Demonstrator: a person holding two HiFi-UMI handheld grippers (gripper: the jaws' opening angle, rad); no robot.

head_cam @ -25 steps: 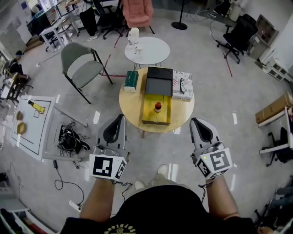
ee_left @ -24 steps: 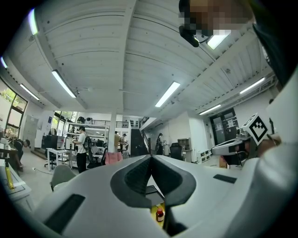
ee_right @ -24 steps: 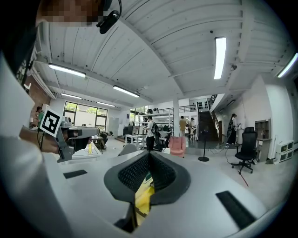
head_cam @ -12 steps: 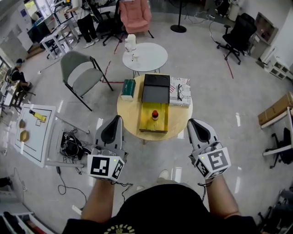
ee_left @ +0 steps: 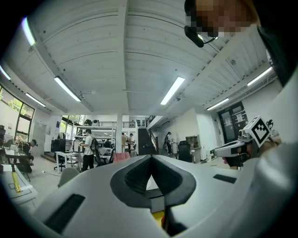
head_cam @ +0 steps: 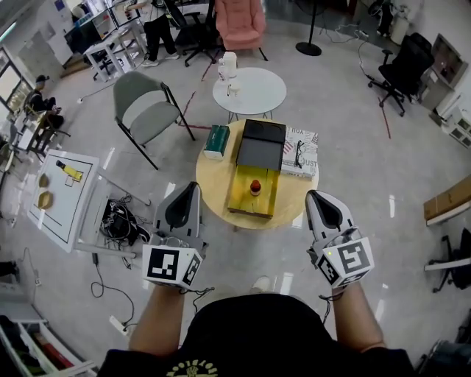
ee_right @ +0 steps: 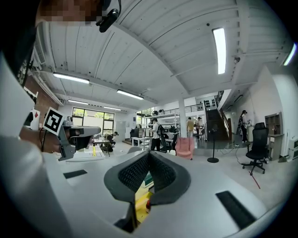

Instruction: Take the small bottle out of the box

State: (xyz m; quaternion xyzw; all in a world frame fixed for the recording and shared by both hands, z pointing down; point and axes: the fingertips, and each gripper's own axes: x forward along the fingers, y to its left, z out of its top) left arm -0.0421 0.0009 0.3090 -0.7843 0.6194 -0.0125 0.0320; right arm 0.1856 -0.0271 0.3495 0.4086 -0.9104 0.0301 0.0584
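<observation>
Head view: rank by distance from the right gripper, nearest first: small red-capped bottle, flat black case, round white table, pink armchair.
From the right gripper:
1. small red-capped bottle, in the yellow box
2. flat black case, just behind
3. round white table, beyond
4. pink armchair, far back

Small bottle point(head_cam: 255, 186): in the head view only a red cap is made out. The body is too small to tell and sits low in the yellow box point(head_cam: 243, 202).

Left gripper view: the round bench point(head_cam: 211, 175) and the box are masked almost wholly by the closed jaws of the left tool point(ee_left: 151, 158). Only a yellow sliver is seen beneath the pads.

Right gripper view: most of the box is covered by the right tool point(ee_right: 149, 154), its jaws together. A yellow strip and a red speck are glimpsed through the slit.

Print on the magazine point(head_cam: 300, 153) is too small to be read.

A cardboard carton point(head_cam: 447, 200) is cut by the right edge.

The forearms point(head_cam: 158, 324) are cut off at the bottom edge.
</observation>
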